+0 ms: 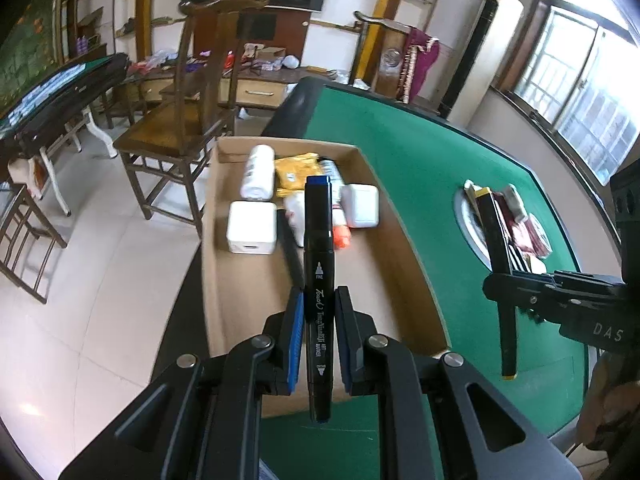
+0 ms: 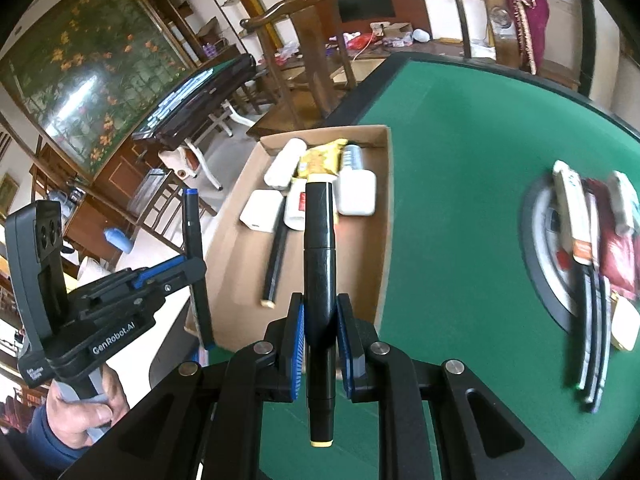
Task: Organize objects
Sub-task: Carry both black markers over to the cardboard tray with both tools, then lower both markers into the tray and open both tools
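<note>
**newbie:** Right up against your left lens, what's that black stick?

**regular:** That's your left gripper (image 1: 319, 336) clamped on a black art marker with a blue cap (image 1: 318, 280). You've got it gripped around the middle, pads pressed on both sides, blue end pointing away from you, hanging above the near part of the cardboard box (image 1: 224, 280).

**newbie:** And your other hand?

**regular:** Same deal. Your right gripper (image 2: 320, 336) is closed on a black marker with pale yellow ends (image 2: 319, 280), also over the near end of that box (image 2: 382, 220), which sits on the green felt table (image 2: 460, 160).

**newbie:** What's in the box already?

**regular:** Another black marker (image 2: 276, 256) lying on the floor of it, then two white charger cubes (image 1: 251, 227) (image 1: 360, 205) further in, an orange-tipped thing I can't make out (image 1: 342, 236), and at the far end a white bottle (image 1: 258, 172) on its side next to a yellow snack packet (image 1: 294, 172).

**newbie:** And over to your right?

**regular:** Round dark tray (image 2: 540, 240) set in the table, well apart from the box, with a pile of pens and packets (image 2: 592, 240), too blurred to sort out. Past the table there's a wooden chair (image 1: 180, 120).
</note>
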A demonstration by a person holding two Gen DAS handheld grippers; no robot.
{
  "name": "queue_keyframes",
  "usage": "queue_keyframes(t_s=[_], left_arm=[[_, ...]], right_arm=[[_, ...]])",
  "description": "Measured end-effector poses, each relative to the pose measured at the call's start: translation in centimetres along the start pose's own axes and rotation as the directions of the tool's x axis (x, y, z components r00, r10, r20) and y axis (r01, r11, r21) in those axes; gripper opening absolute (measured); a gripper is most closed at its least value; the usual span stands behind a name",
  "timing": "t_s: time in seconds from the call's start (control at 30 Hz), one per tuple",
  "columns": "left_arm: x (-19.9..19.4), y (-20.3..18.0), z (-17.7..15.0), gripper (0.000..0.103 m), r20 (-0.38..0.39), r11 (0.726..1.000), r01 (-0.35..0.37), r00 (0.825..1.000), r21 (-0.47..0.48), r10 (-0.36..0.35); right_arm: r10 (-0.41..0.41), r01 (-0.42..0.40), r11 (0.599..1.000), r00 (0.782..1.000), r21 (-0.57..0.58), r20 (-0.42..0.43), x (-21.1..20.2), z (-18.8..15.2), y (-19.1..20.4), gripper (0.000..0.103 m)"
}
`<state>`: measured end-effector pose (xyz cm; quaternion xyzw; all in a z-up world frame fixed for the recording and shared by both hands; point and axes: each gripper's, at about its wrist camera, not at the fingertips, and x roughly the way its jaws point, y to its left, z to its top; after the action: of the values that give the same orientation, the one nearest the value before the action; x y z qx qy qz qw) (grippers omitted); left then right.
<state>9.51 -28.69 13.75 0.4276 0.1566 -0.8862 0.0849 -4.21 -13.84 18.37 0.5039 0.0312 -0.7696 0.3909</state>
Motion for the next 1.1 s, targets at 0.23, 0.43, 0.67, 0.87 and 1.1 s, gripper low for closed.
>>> queue_keyframes(t_s=[0.23,0.43,0.67,0.87,1.1], left_arm=[[2.4,2.8,1.1,0.015,-0.031,0.999,0.016,0.999,-0.038,-0.017],[4.1,3.2,2.0,0.016,-0.058,1.000,0.020,0.998,-0.024,-0.022],[7.1,3.8,2.8,0.017,-0.120,1.000,0.012,0.993,-0.005,-0.013],[8.7,4.2,3.3,0.017,-0.149,1.000,0.014,0.989,-0.023,-0.017],[8.6,4.0,3.2,0.017,-0.145,0.999,0.019,0.989,-0.026,-0.022]], right_arm=[[0.000,-0.001,1.000,0.999,-0.010,-0.046,5.0,2.3,2.0,0.017],[-0.025,0.022,0.999,0.996,-0.034,-0.090,8.8,3.1,2.6,0.017],[-0.038,0.035,0.999,0.993,-0.028,-0.111,11.3,4.1,2.3,0.018],[-0.059,0.056,0.998,0.991,-0.030,-0.117,12.9,5.2,1.9,0.019],[-0.059,0.055,0.998,0.988,-0.034,-0.145,14.4,6.3,1.5,0.020]])
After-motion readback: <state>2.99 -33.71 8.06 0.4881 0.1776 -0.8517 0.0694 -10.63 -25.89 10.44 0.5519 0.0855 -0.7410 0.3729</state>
